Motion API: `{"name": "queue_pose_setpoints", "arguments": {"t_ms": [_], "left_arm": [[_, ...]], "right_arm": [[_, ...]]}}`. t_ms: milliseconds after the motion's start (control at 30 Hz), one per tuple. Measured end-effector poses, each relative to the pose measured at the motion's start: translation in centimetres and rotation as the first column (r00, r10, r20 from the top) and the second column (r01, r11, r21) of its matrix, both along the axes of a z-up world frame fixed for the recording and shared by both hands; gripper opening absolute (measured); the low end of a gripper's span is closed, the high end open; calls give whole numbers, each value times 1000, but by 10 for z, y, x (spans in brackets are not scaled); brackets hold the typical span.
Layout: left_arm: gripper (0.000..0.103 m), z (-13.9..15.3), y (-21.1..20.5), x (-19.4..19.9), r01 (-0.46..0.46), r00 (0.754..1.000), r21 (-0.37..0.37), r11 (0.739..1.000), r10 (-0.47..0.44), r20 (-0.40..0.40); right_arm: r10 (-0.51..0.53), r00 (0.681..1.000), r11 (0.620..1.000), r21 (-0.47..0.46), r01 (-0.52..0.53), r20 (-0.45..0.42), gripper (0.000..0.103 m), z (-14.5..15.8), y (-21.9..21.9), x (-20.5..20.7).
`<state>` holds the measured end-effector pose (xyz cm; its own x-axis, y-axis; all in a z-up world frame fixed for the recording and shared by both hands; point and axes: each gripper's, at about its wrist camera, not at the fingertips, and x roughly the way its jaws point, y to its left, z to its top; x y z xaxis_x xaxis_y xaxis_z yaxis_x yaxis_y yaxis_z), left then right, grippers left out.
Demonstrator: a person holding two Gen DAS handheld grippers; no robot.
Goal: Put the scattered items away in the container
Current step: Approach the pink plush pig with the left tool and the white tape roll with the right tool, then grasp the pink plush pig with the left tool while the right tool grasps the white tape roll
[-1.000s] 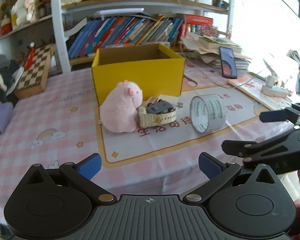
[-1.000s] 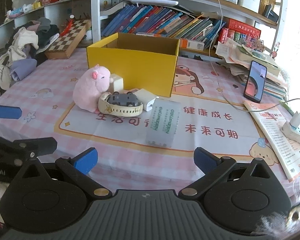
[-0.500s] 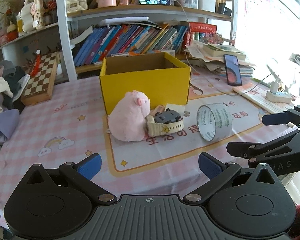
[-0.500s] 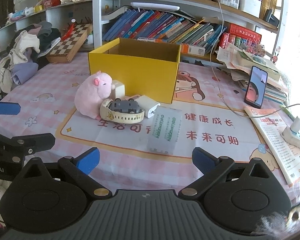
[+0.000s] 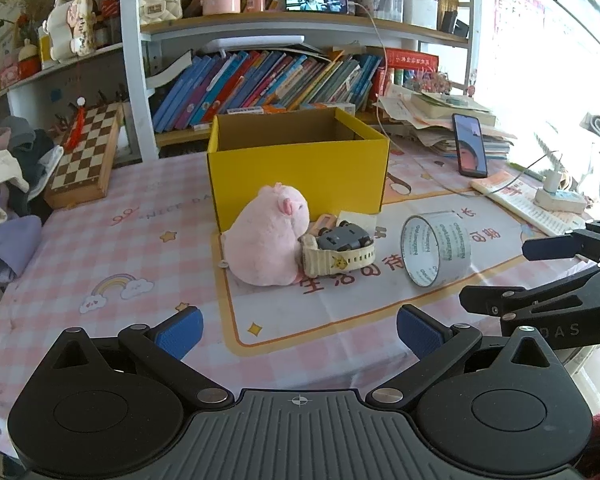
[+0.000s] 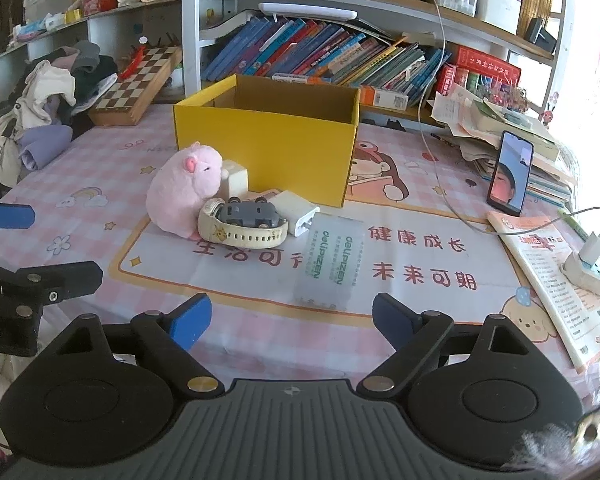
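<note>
An open yellow box stands on the pink checked table. In front of it lie a pink plush pig, a cream watch ringed round a grey toy car, a white charger, a white cube and a clear tape roll. My left gripper is open and empty at the near table edge. My right gripper is open and empty just short of the tape roll.
A chessboard leans at the left beside a clothes pile. A propped phone, a cable, a booklet, a power strip and stacked papers are on the right. Bookshelves stand behind.
Both grippers have risen and tilted up a little, so the shelves show more and the objects sit lower in view. Nothing on the table has moved.
</note>
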<state>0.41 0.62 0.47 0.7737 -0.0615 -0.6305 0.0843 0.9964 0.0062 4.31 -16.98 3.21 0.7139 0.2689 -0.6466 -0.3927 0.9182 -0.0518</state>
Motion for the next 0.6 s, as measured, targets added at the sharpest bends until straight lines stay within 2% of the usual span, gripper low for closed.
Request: {"name": "queue_pose_setpoints", "arguments": {"t_ms": [600], "left_arm": [[103,-9,8,13,-22,1000,-18,1000,21,-21]], "right_arm": [[-37,997,999,3,37,-66,86,-9,-2,17]]}}
